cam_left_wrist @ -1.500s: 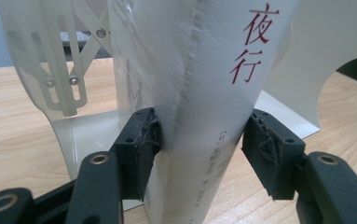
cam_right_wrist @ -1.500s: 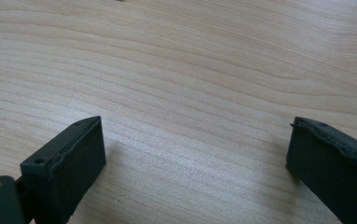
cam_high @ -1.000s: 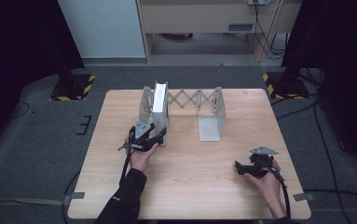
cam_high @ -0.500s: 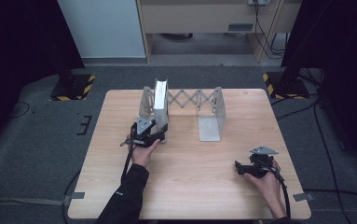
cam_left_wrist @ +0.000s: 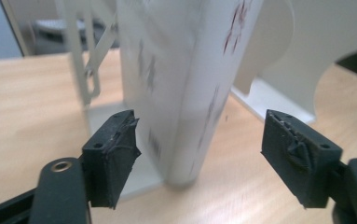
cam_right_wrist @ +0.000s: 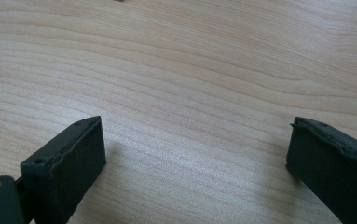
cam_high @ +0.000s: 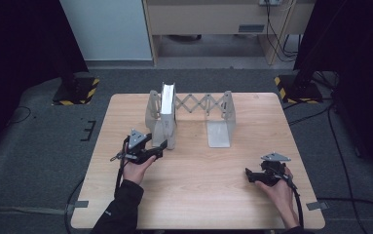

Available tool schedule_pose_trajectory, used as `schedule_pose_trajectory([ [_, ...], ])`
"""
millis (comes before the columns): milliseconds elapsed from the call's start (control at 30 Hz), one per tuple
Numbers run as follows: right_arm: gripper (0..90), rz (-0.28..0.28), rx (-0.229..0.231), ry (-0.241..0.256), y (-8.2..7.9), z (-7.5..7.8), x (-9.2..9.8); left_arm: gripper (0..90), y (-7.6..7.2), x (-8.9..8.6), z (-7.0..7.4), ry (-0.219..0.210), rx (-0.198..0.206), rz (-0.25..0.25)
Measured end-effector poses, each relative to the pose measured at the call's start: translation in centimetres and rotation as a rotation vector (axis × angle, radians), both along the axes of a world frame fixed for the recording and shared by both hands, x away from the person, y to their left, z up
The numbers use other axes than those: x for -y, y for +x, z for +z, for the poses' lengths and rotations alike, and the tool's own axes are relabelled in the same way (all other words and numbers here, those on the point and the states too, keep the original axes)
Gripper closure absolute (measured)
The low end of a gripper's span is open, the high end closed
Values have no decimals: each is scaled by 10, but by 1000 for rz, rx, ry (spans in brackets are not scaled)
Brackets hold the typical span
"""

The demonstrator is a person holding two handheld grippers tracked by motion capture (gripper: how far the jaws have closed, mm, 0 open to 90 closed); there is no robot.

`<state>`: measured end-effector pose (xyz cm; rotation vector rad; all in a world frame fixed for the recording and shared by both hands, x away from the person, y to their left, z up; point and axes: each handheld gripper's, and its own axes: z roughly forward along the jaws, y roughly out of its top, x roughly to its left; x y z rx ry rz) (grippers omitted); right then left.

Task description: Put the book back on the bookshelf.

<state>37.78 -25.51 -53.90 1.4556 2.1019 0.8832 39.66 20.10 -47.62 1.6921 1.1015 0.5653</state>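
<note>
A white book (cam_high: 168,105) stands upright in the left end of a pale metal expanding book rack (cam_high: 219,132) at the back of the wooden table (cam_high: 198,200). My left gripper (cam_high: 160,148) is open just in front of the book's near edge. In the left gripper view the book's spine (cam_left_wrist: 185,84) rises between the spread jaws of the left gripper (cam_left_wrist: 199,149), touching neither pad. My right gripper (cam_high: 249,176) rests open at the table's front right, pointing left; the right gripper view has bare wood between the two jaws of the right gripper (cam_right_wrist: 195,158).
The rack's scissor link (cam_high: 201,103) joins its left and right uprights. Black stands with yellow-striped feet (cam_high: 77,92) flank the table on the grey floor. A cabinet (cam_high: 213,19) stands behind. Cables trail from both grippers toward the front edge.
My left gripper has shifted slightly left and toward the person, still open by the book. The right gripper and the book have not moved.
</note>
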Motion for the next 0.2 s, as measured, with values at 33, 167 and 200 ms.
schedule_pose_trajectory([
  [33, 48, 1, 1, -1, 0, 0, 0, 250, -3, -4, -2, 1, -15, 1],
  [167, 51, -1, -1, 0, 0, 0, 0, 237, -15, -20, -13, 35, -69, 20],
  [200, 71, -2, 2, 5, 0, 0, 0, 236, -16, -24, -16, 46, -91, 28],
])
